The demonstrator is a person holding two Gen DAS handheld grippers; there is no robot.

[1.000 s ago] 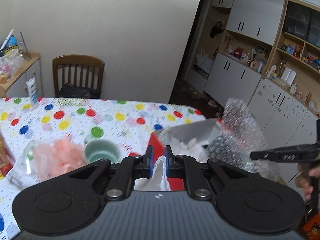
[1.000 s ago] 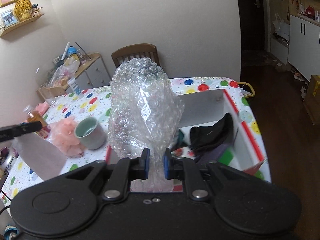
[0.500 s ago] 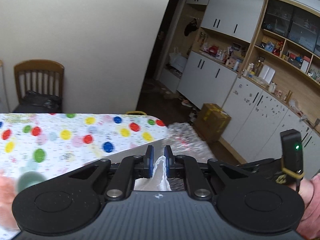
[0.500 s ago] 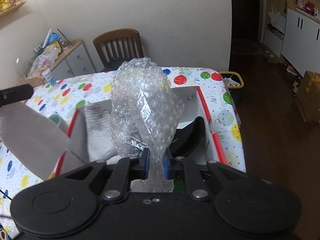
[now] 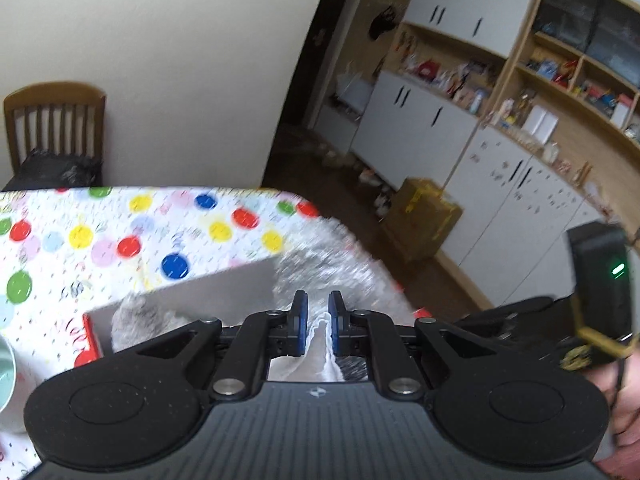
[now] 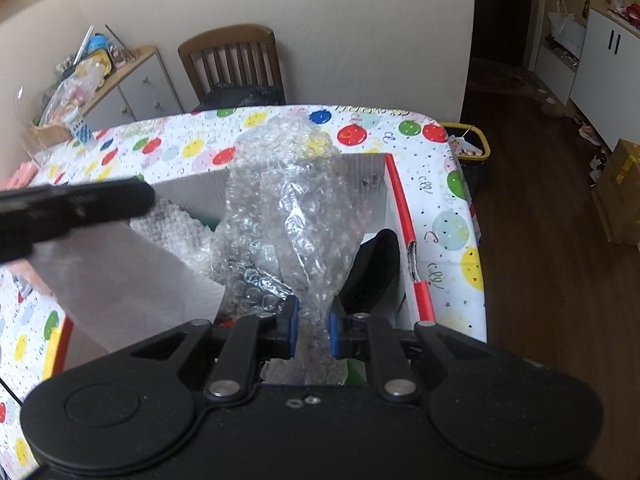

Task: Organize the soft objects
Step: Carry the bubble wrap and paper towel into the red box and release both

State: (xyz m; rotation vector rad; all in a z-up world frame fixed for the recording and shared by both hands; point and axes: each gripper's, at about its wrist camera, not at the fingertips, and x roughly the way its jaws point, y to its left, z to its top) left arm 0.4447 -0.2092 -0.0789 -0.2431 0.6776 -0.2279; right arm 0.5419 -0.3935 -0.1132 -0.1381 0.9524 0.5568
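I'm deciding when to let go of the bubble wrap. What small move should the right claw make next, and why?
Probably lower it a little further, then release. The right claw grips the bubble wrap over the open box, while the left claw holds the flap aside. The wad's top stands above the rim, so dropping it now might leave it sticking out.

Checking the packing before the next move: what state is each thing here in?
Red-edged white cardboard box: open, partly filled.
White box flap: clamped by the left gripper, held aside.
Crumpled clear bubble wrap: pinched in the right gripper, over the box.
Black fabric item: inside the box.
Fuzzy white item: inside the box.
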